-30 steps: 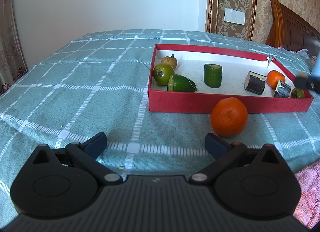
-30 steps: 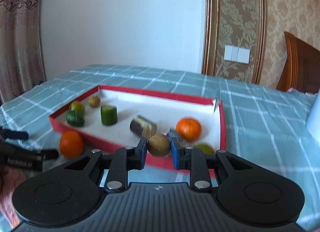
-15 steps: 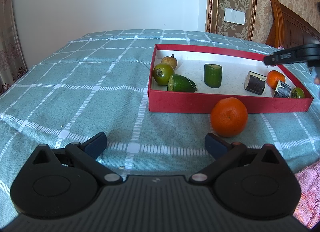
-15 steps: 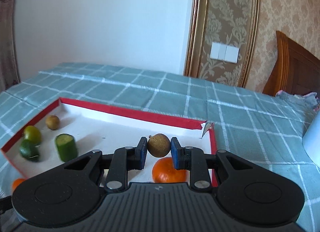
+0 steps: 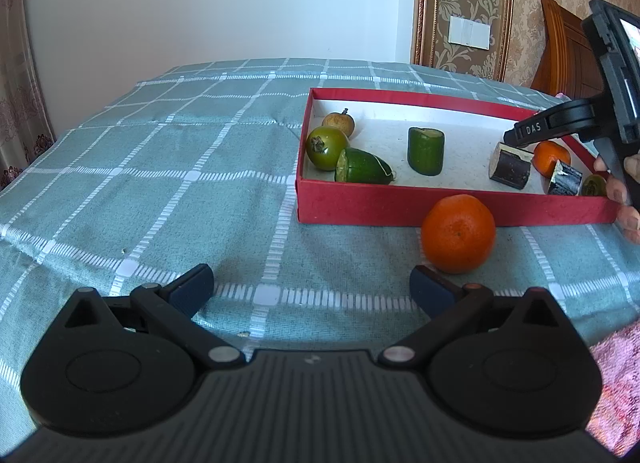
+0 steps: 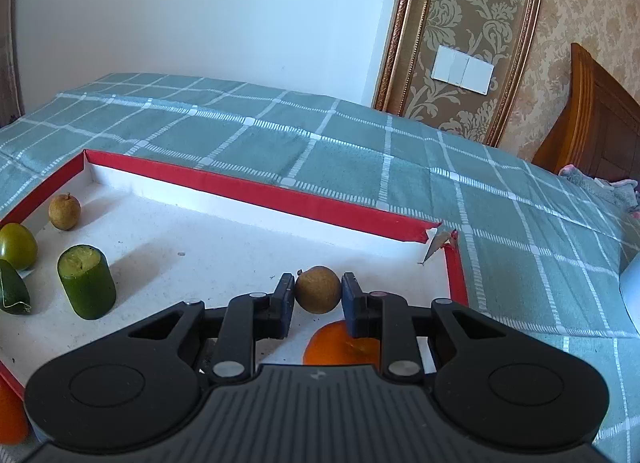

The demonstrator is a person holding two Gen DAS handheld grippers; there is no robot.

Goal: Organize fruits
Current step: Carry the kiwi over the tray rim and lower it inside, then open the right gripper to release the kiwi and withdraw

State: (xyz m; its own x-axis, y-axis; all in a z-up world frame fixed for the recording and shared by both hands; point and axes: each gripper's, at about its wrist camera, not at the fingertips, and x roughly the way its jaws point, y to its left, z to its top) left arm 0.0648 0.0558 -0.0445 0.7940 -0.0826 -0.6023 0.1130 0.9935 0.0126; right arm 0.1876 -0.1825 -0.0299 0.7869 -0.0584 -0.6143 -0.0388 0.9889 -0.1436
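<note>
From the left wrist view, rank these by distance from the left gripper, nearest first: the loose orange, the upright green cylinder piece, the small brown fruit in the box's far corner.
Measured from the left gripper:
1. Loose orange, on the cloth outside the red box.
2. Upright green cylinder piece, mid-box.
3. Small brown fruit, far left corner.

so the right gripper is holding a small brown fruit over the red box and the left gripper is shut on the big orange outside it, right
Not quite. The left gripper is open and holds nothing; the left wrist view shows the big orange on the cloth ahead of its right finger, untouched. The rest holds: the right gripper is shut on the small brown fruit over the red box.
</note>
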